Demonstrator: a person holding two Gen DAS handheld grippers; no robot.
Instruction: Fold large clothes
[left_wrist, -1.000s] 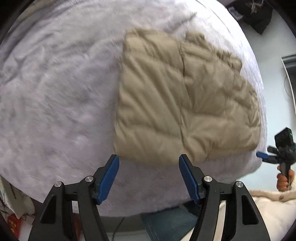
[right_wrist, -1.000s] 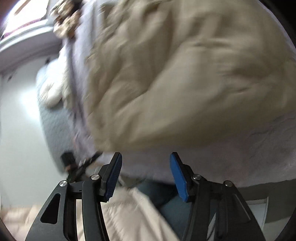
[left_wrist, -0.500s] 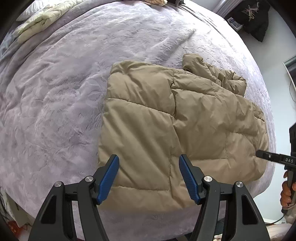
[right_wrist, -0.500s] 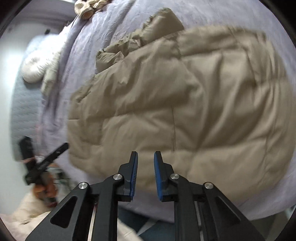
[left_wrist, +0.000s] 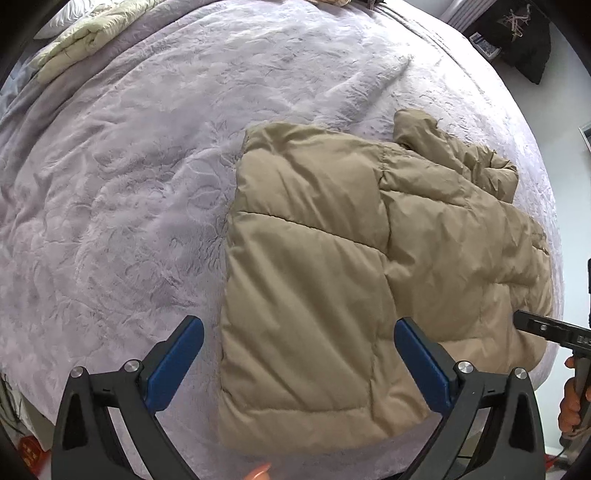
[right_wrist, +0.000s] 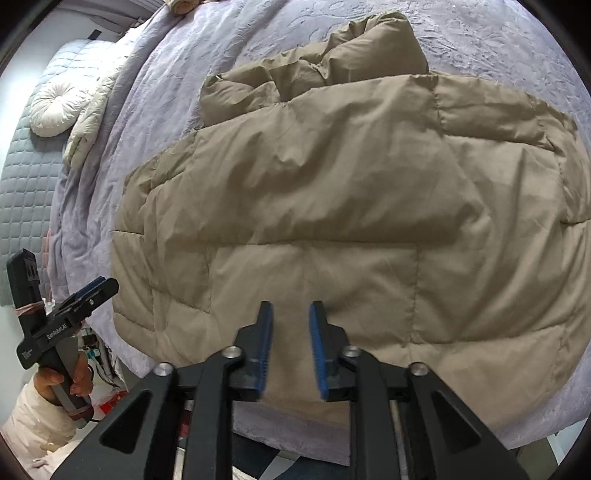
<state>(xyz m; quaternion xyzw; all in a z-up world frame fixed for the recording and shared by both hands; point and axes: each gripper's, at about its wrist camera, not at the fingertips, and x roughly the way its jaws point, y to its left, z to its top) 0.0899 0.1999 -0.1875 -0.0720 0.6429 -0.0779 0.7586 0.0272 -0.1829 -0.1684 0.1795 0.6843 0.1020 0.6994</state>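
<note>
Both black blue-padded grippers, left (left_wrist: 298, 360) and right (right_wrist: 291, 345), hover with jaws just opened, empty, over the folded tan quilted puffer jacket (left_wrist: 369, 280) at frame centre on the lilac bedspread (left_wrist: 129, 184).

Matt quilted cloth on plush cover, hard black grippers

The jacket (left_wrist: 332, 266) under and ahead of the jaws is matt tan quilted cloth, puffy and creased at its stitched seams. The bedcover (left_wrist: 129, 184) around it is soft lilac plush with an embossed pattern. The left gripper (left_wrist: 299, 354) and right gripper (right_wrist: 291, 332) look like matt black plastic with silvery metal pins and ribbed blue pads (right_wrist: 317, 343).
</note>
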